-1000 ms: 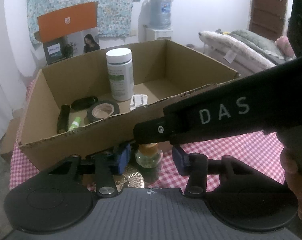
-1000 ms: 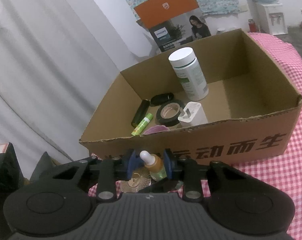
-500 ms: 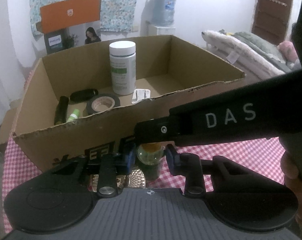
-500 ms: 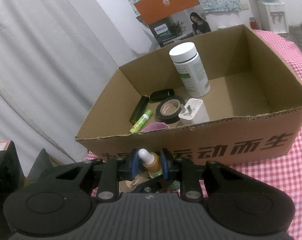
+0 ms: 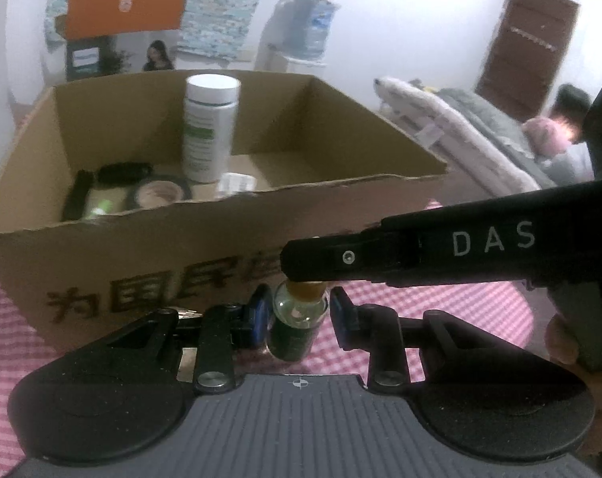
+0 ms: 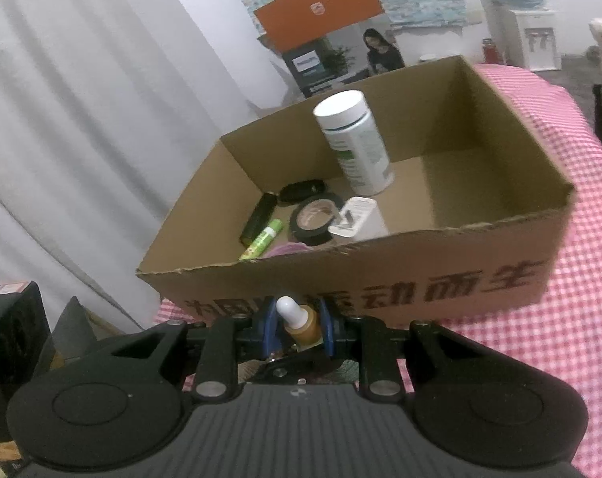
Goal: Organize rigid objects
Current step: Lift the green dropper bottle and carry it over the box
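A small glass dropper bottle [image 5: 299,312] with a white bulb and amber collar [image 6: 301,324] stands just in front of the cardboard box [image 5: 221,255] on the pink checked cloth [image 5: 440,298]. My left gripper [image 5: 299,316] is shut on its glass body. My right gripper [image 6: 299,328] is shut on the collar below the bulb; one of its fingers [image 5: 340,257], marked DAS, crosses the left wrist view from the right. The box [image 6: 400,279] holds a tall white bottle [image 6: 354,143], a tape roll [image 6: 316,219], a white plug [image 6: 358,219] and a green tube [image 6: 263,239].
A black tube [image 6: 259,219] and a black oval case [image 6: 302,191] also lie in the box. Behind it stands an orange and grey carton [image 6: 328,40]. A white curtain [image 6: 81,119] hangs at the left. A bed [image 5: 460,131] lies at the right.
The left jaws narrowed onto the bottle's body and the left view rolled a little. The right jaws closed slightly on the collar. The bottle stayed in front of the box.
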